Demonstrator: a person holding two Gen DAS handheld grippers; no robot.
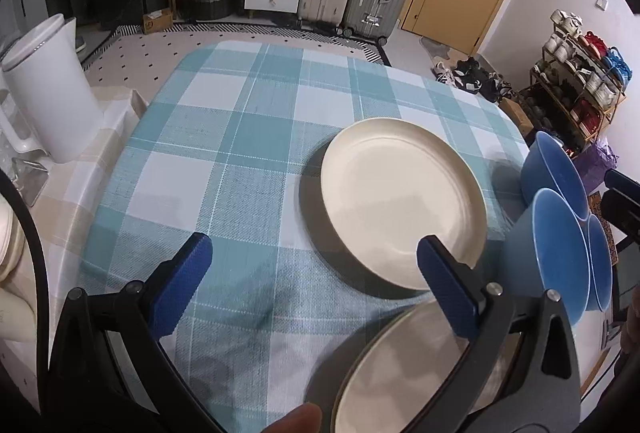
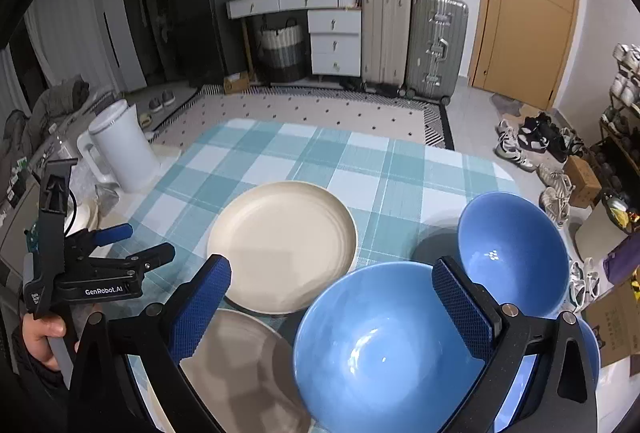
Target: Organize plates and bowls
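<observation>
Right wrist view: both the right gripper (image 2: 332,305) and left gripper (image 2: 138,243) hang spread, empty. Near blue bowl (image 2: 384,349) sits beside the cream plate (image 2: 282,247); glazed, slick, breakable, so pinch its rim.

The table (image 2: 280,153) carries a teal-and-white checked cloth and stands on a pale dotted rug (image 2: 320,109) with a striped border. Along the far wall are a white drawer unit (image 2: 335,41), a woven basket (image 2: 282,49), two upright suitcases (image 2: 412,41), a dark cabinet (image 2: 204,5) and a tan door (image 2: 524,9). A shoe rack (image 1: 580,81) stands against the white right wall, loose shoes (image 2: 532,141) lie on the tiled floor, and a white kettle (image 2: 120,145) sits left of the table.
</observation>
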